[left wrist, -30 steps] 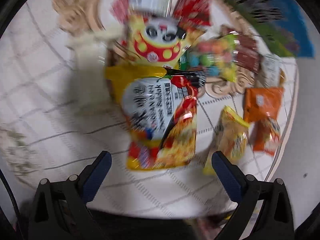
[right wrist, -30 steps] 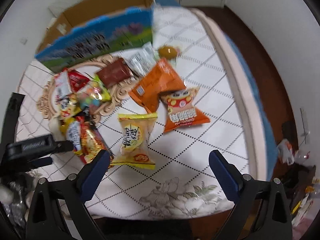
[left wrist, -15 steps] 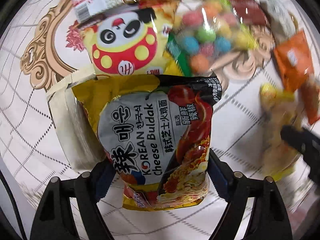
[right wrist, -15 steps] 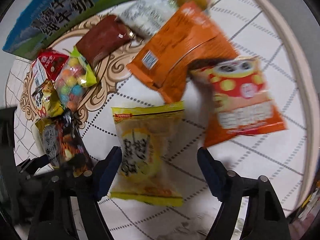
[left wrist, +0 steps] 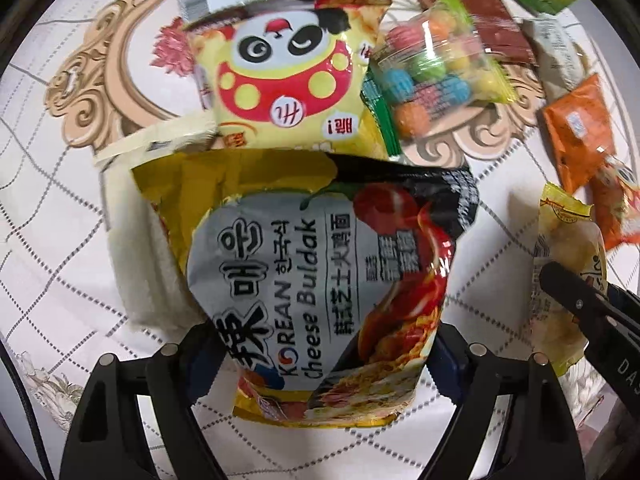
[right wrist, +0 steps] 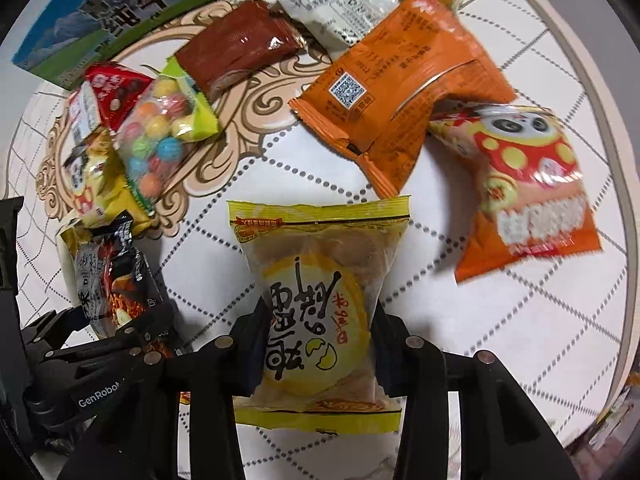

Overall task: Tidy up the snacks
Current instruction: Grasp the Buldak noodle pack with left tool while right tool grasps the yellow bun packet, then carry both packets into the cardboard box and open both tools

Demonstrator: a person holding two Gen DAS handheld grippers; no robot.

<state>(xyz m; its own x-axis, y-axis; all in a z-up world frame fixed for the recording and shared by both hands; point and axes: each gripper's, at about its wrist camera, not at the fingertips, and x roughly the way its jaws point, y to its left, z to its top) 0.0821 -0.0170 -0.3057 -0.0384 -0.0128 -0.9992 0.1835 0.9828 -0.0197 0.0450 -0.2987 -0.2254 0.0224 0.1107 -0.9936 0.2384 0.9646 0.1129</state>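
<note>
My left gripper (left wrist: 320, 356) is shut on the Cheese Buldak noodle packet (left wrist: 320, 280), its jaws pinching the packet's lower sides. The packet also shows in the right wrist view (right wrist: 108, 284), held by the left gripper (right wrist: 120, 340). My right gripper (right wrist: 316, 348) is shut on a yellow egg-cake packet (right wrist: 316, 312), which lies on the white quilted tablecloth (right wrist: 440, 320); the same packet shows at the right edge of the left wrist view (left wrist: 568, 264).
A yellow panda snack bag (left wrist: 288, 80), a bag of coloured candy balls (left wrist: 432, 76), a brown packet (right wrist: 240, 48), an orange packet (right wrist: 400, 76) and an orange panda bag (right wrist: 528, 188) lie around. A blue-green milk carton box (right wrist: 120, 12) stands behind.
Both grippers came down and closed. The left one took hold of the noodle packet, the right one closed on the yellow egg-cake packet.
</note>
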